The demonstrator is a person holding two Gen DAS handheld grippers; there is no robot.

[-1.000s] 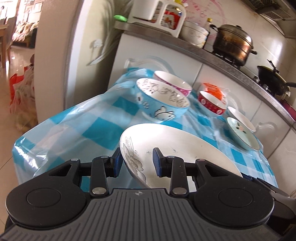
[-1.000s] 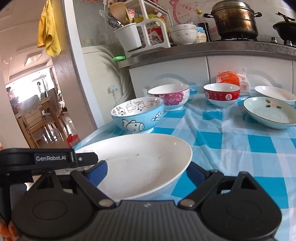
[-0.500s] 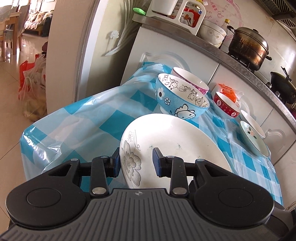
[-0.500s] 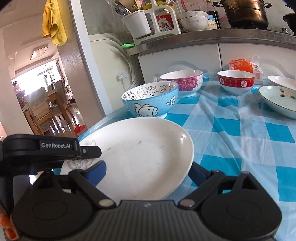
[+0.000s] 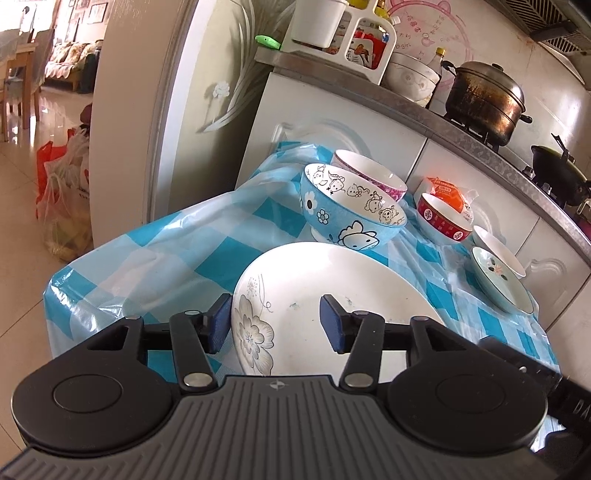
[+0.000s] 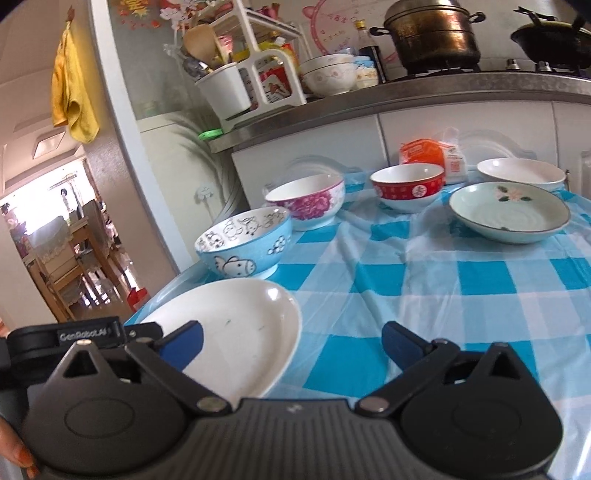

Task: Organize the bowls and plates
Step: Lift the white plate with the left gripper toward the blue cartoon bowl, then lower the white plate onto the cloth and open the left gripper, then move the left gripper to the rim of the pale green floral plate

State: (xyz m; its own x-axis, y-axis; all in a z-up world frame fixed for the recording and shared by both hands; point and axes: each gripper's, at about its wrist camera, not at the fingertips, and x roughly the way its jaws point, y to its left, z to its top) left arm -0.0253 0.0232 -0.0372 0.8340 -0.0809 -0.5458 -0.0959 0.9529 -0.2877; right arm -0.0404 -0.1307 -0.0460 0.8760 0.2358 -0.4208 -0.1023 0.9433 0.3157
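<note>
the white plate's [image 5: 332,291] near edge is hidden behind the left gripper's [image 5: 277,325] body, and in the right wrist view the right gripper [image 6: 291,341] covers its near part too. the pink-flowered bowl [image 5: 369,177] sits half hidden behind the blue cartoon bowl [image 5: 351,214]. the wok [image 6: 554,33] is cut by the frame's edge.

Open tablecloth [image 6: 424,280] right of white plate [image 6: 236,332]; bowls [image 6: 247,243] crowd behind.

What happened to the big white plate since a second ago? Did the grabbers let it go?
Yes. The left gripper was pinching the white plate by its flowered rim; its jaws have just been opening, and the plate now lies flat on the checked cloth. The right gripper has just opened wider too, clear of the plate. The bowls stayed put.
</note>
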